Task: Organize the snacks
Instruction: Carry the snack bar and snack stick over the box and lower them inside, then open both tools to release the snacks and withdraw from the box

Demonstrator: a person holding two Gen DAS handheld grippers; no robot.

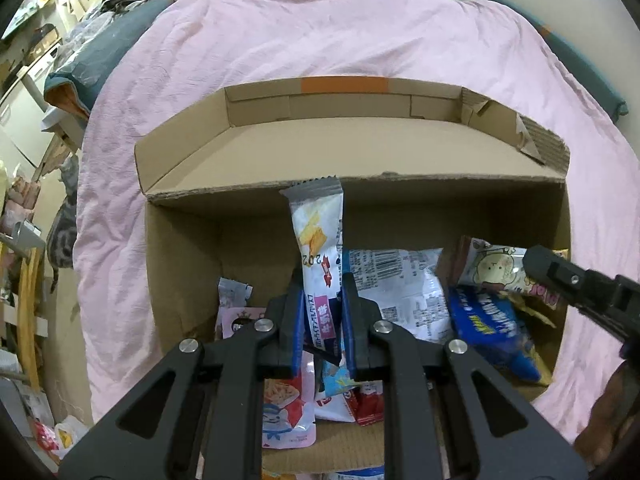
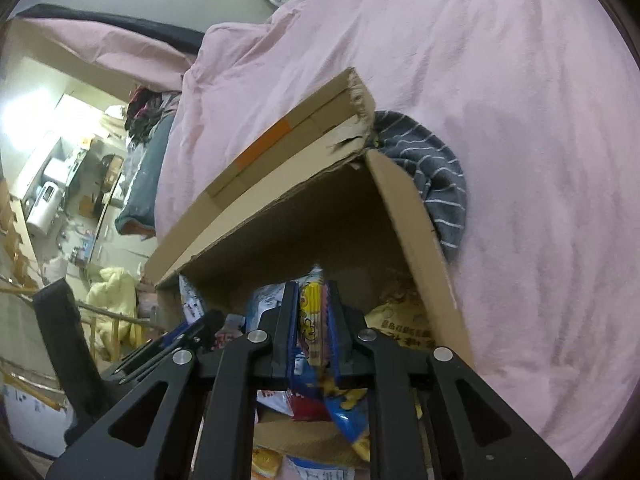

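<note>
Wafer packet clamped upright in left gripper, above cardboard box; right gripper clamps yellow snack bag.

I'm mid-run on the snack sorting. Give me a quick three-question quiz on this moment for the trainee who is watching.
1. True or false: the left gripper is shut on a long white snack stick packet with a grey crimped top.
2. The open brown cardboard box rests on: A) a wooden table B) a pink bedcover C) a tiled floor.
3. Fill in: in the right wrist view, the right gripper is shut on a yellow and ____ striped snack packet.

Key: 1 true; 2 B; 3 red.
</note>
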